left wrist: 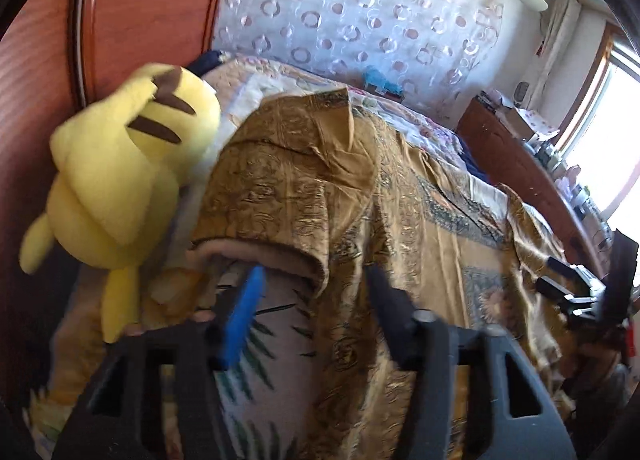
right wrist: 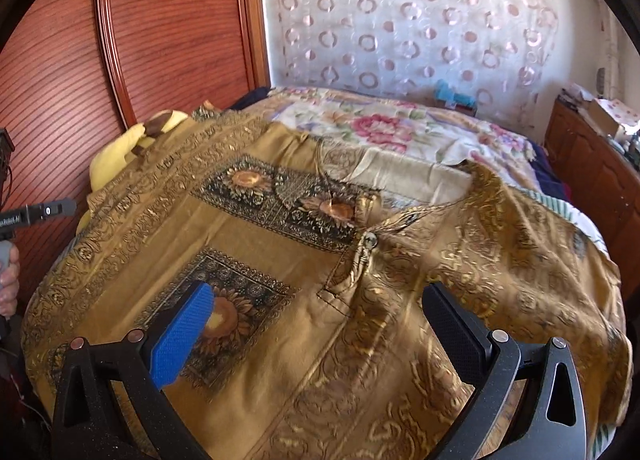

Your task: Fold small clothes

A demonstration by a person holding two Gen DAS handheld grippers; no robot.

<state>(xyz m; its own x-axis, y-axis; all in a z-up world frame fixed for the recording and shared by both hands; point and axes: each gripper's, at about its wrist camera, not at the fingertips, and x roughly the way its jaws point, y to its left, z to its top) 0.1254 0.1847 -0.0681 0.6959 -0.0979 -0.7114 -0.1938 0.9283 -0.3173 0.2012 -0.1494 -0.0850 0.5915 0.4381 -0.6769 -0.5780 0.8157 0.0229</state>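
On floral bed (right wrist: pixel 400 128) w/ gold shirt (right wrist: pixel 320 340), R gripper (right wrist: pixel 316 324) spread; L gripper (left wrist: pixel 316 288) prob. unclamped.

The left black two-finger gripper (left wrist: pixel 312 292) has one finger faced with a bright blue textured pad (left wrist: pixel 242 316) and one with a black pad, on dark curved arms with triangular cut-outs and round silver pivot pins. The right black two-finger gripper (right wrist: pixel 316 320) is built alike, its blue pad (right wrist: pixel 180 336) finely dimpled. White lettering marks the left tool's black bar, above a grey handle.
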